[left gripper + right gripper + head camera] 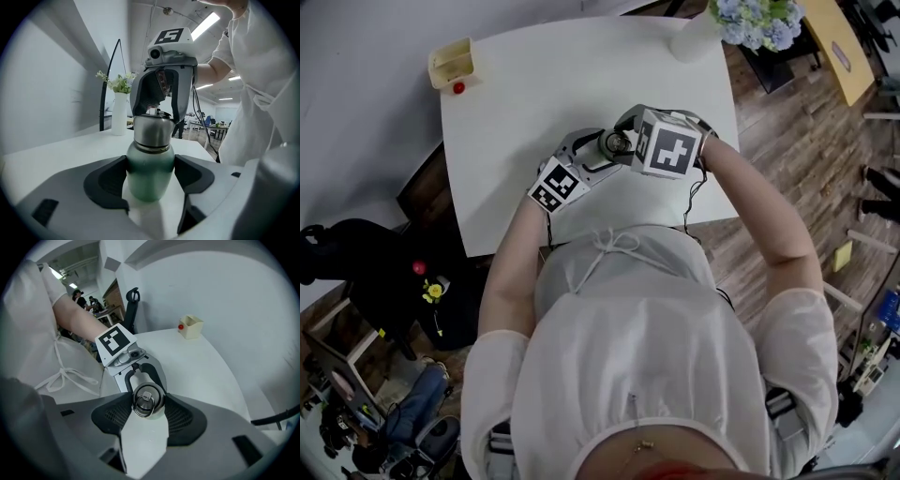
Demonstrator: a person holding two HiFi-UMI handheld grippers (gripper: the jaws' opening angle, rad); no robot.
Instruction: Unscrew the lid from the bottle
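A green metal bottle (149, 176) stands upright on the white table (534, 103), near its front edge. My left gripper (150, 174) is shut on the green body, one pad on each side. The steel lid (148, 399), with a ring handle on top, sits on the neck. My right gripper (148, 405) comes down from above and is shut on the lid (151, 130), a pad pressing on either side. In the head view both grippers meet over the bottle (614, 143), left gripper (598, 155) low, right gripper (625, 139) above. The bottle's base is hidden.
A small cream box (452, 64) with a red ball beside it stands at the table's far left corner. A white vase (694, 42) of flowers stands at the far right corner. The person's body is against the front edge. A dark chair (356, 262) stands at left.
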